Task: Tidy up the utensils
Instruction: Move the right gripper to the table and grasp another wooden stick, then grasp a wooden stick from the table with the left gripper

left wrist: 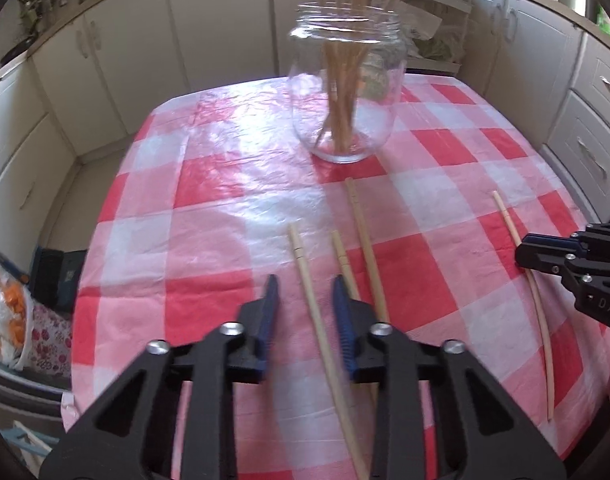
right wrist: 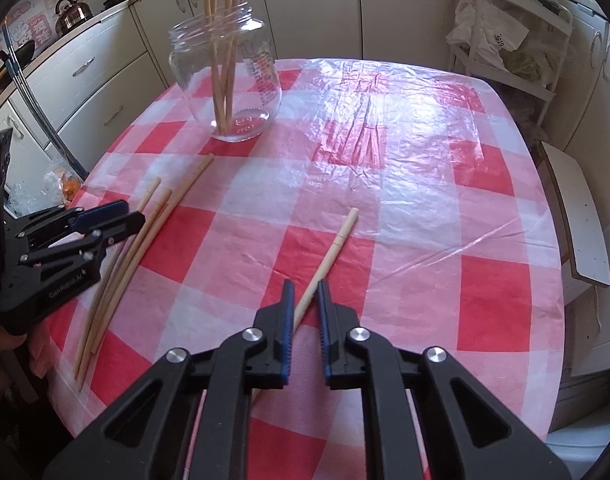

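We see the table (right wrist: 425, 160), spread with a red-and-white checked cloth, filling the middle of both views, with cream cabinets (left wrist: 125, 52) ringing the top of the frame and a white shelf rack (right wrist: 505, 40) at upper right of the right wrist view.

The glass jar (left wrist: 345, 92) stands upright at top centre of the left wrist view and upper left of the right one. It holds a bundle of chopsticks (right wrist: 225, 60) leaning against its rim; motion blur keeps us from a sure count, perhaps five.

The left gripper (left wrist: 303, 292) sits at bottom centre of its view, fingers spread wide. One loose chopstick (left wrist: 317, 320) runs lengthwise up the gap between them, touching neither pad that we can see. Two more lie just right of it: a short-looking one (left wrist: 341, 252) passing under the right finger and a longer one (left wrist: 365, 248) beyond. That makes three in this cluster.

The right gripper (right wrist: 305, 296) is at bottom centre of its view, fingers parted narrowly. A fourth chopstick (right wrist: 333, 248) lies diagonally on the cloth, its lower part passing between the tips; the left pad looks close to it, yet we cannot tell whether it touches.

A kettle (right wrist: 71, 12) stands on the counter at upper left of the right wrist view.
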Demonstrator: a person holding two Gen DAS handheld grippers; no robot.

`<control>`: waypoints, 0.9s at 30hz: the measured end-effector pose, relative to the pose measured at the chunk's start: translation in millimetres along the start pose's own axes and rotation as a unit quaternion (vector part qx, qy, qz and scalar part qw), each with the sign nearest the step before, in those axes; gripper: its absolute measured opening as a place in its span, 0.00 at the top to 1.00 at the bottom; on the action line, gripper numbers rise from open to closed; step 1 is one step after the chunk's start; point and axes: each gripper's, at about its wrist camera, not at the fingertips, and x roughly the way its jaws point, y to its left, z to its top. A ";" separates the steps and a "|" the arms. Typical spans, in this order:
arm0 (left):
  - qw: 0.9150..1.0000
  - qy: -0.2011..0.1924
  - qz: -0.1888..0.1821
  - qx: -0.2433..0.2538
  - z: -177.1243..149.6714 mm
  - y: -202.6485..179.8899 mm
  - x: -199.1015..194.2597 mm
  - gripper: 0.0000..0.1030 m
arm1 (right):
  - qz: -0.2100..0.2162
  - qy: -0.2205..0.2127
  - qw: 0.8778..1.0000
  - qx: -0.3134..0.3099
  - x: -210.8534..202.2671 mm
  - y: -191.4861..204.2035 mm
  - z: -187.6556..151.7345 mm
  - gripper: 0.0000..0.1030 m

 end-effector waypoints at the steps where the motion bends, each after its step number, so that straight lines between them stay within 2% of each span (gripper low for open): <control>1: 1.000 -0.006 -0.028 0.013 0.5 -1.1 -1.0 0.87 | -0.002 0.000 1.000 -0.002 -0.8 -1.2 -0.7 0.90; 3: 0.999 -0.008 -0.021 0.045 1.1 -5.3 -1.9 0.90 | 0.000 0.000 1.000 0.000 -2.4 -4.6 -0.9 0.91; 5: 0.998 -0.003 -0.034 0.053 1.5 -5.7 -3.5 0.90 | 0.003 0.000 1.000 0.005 -2.5 -7.1 0.9 0.91; 11: 0.999 0.016 -0.021 0.027 9.6 -2.1 -3.8 0.89 | 0.001 0.008 1.000 0.004 1.8 -4.9 4.9 0.91; 14: 0.999 0.023 -0.020 0.012 9.6 0.9 -0.8 0.86 | 0.001 0.009 1.000 0.005 1.9 -5.8 4.8 0.91; 27: 0.999 0.023 -0.005 0.032 7.3 -18.7 6.0 0.85 | -0.007 0.003 1.000 0.007 2.0 -5.6 5.3 0.93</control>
